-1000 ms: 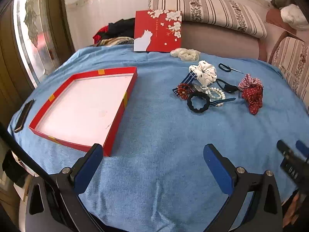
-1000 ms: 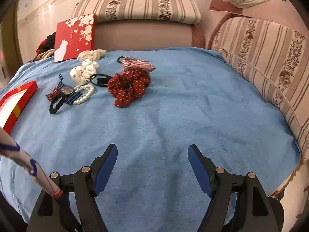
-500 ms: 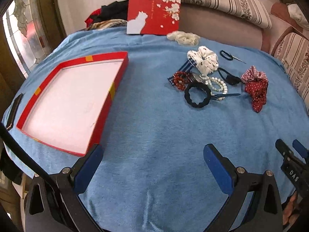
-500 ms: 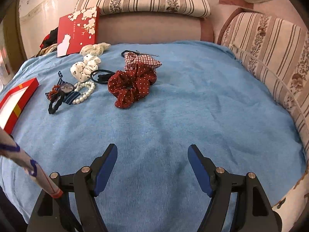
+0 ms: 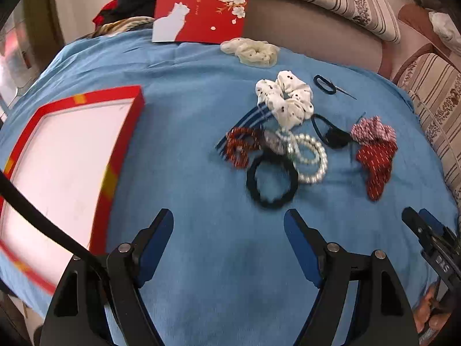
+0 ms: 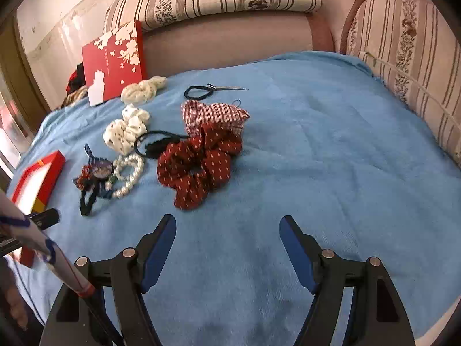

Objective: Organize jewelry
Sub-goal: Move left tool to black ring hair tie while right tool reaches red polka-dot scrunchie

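Observation:
A pile of hair accessories lies on the blue cloth: a black hair tie, a pearl bracelet, a white spotted scrunchie, a dark red dotted scrunchie and a red bead piece. A red open box with a white inside lies to the left. My left gripper is open and empty, just short of the black hair tie. My right gripper is open and empty, a little short of the dark red scrunchie. The pearl bracelet lies left of it.
A red box lid with white flowers leans on the sofa back. A cream scrunchie and a thin black tie with a pin lie further back. Striped cushions border the right side. The red box shows at the right wrist view's left.
Both grippers have moved forward toward the pile of accessories, which now looks larger and closer. Both stay open. No item has moved.

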`<action>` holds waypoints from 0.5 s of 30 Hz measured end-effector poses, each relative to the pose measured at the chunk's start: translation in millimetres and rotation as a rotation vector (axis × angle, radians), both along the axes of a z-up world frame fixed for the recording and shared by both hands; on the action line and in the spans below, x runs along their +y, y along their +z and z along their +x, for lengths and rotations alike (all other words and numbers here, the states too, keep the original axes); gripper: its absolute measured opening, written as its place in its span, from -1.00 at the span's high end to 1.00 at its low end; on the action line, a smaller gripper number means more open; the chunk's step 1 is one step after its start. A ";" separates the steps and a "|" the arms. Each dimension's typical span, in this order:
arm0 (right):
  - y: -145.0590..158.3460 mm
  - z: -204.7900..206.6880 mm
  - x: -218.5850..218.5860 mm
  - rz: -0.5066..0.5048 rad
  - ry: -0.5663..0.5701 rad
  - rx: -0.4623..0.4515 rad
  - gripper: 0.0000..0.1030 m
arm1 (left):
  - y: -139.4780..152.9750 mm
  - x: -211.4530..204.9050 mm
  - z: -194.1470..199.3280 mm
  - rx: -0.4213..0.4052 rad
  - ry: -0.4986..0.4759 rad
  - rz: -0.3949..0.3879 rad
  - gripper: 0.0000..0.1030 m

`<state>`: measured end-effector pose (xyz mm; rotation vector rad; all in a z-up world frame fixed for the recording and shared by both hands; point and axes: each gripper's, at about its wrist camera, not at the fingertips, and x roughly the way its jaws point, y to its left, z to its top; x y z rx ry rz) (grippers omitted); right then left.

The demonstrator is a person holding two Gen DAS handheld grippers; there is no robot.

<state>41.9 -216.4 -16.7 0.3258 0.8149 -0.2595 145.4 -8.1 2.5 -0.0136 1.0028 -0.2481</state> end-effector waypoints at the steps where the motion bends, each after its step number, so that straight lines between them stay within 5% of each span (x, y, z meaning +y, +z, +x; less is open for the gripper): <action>1: 0.4 1.8 -1.6 0.006 -0.001 -0.002 -0.52 | -2.3 -3.2 7.4 0.007 -0.006 -0.004 -0.52; 5: 0.5 5.7 -4.8 0.001 -0.003 -0.006 -0.52 | -13.4 -9.0 25.5 0.065 -0.018 0.026 -0.52; 15: 1.8 15.5 -13.0 -0.012 -0.019 -0.004 -0.53 | -20.3 -6.0 23.1 0.058 -0.008 0.049 -0.36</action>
